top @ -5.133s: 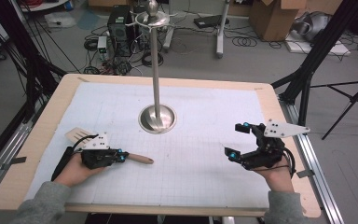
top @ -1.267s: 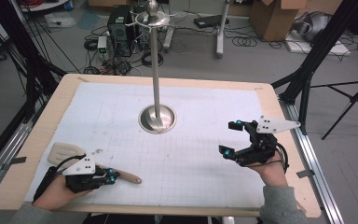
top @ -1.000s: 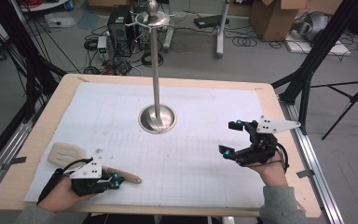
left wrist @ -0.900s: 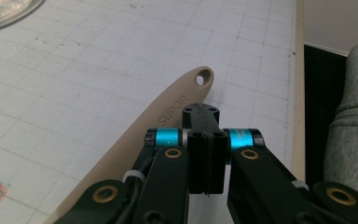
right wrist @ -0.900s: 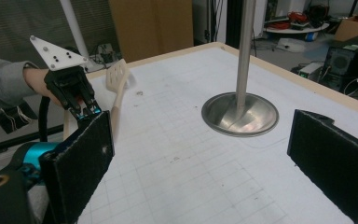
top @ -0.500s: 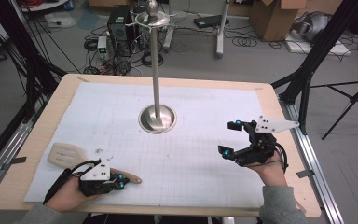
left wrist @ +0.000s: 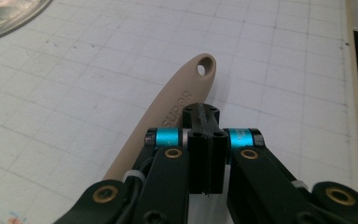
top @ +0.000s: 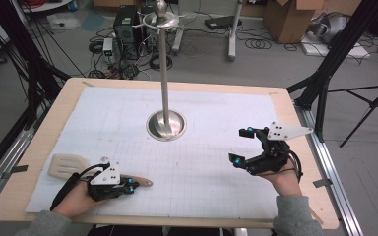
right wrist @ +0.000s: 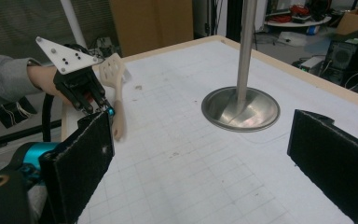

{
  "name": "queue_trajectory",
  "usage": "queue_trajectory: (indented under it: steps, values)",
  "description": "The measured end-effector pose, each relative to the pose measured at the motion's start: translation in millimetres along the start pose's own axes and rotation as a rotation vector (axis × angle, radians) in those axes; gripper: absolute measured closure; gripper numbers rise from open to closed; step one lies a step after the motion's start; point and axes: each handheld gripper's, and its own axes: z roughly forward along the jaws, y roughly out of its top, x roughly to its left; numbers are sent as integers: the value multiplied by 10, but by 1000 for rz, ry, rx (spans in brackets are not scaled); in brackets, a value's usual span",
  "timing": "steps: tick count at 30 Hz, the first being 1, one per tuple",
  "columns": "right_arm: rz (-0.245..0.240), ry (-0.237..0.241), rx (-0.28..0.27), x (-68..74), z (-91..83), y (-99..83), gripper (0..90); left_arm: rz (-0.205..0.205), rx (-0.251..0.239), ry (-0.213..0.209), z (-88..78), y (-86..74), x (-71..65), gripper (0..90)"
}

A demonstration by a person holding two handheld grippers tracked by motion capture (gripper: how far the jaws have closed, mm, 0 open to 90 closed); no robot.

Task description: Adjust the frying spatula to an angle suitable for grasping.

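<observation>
A beige slotted spatula lies flat near the table's front left, its handle pointing right. My left gripper rests over that handle. In the left gripper view the jaws are shut, pad against pad, and the handle runs beside and under the left finger, its hole end sticking out ahead. My right gripper hovers at the front right, open and holding nothing. The right gripper view shows wide-apart pads, and across the table the left gripper by the spatula.
A tall metal pole on a round steel base stands mid-table, with hooks at its top. White grid paper covers the wooden table. Tripod legs, cables and boxes crowd the floor behind.
Five seconds ago the spatula and left gripper lay farther up and right; they have come toward the front left. Over the last second the left gripper crept right along the handle. The right gripper barely moved.
</observation>
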Motion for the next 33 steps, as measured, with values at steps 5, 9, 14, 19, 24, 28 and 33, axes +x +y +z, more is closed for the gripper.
queue_trajectory:
  steps: [5, 9, 14, 19, 24, 28, 33]
  values:
    - [-1, 1, 9, 1, 14, -4, 61, -6, 9, 36, 13, 11, 71, 900]
    - [0, 2, 11, -4, 18, -8, 62, 4, 9, 52, 25, 17, 110, 900]
    - [2, 4, 14, -6, 26, -16, 61, 11, 22, 80, 45, 40, 165, 900]
    - [5, 3, 18, -4, 25, -18, 61, -27, 16, 113, 88, 56, 261, 900]
    - [9, 2, 15, -9, 20, -21, 62, -61, 8, 118, 104, 60, 322, 900]
    - [12, 6, 19, -6, 24, -24, 61, -88, 2, 130, 118, 66, 364, 900]
    - [12, 5, 18, -4, 24, -25, 61, -120, 5, 146, 140, 84, 417, 900]
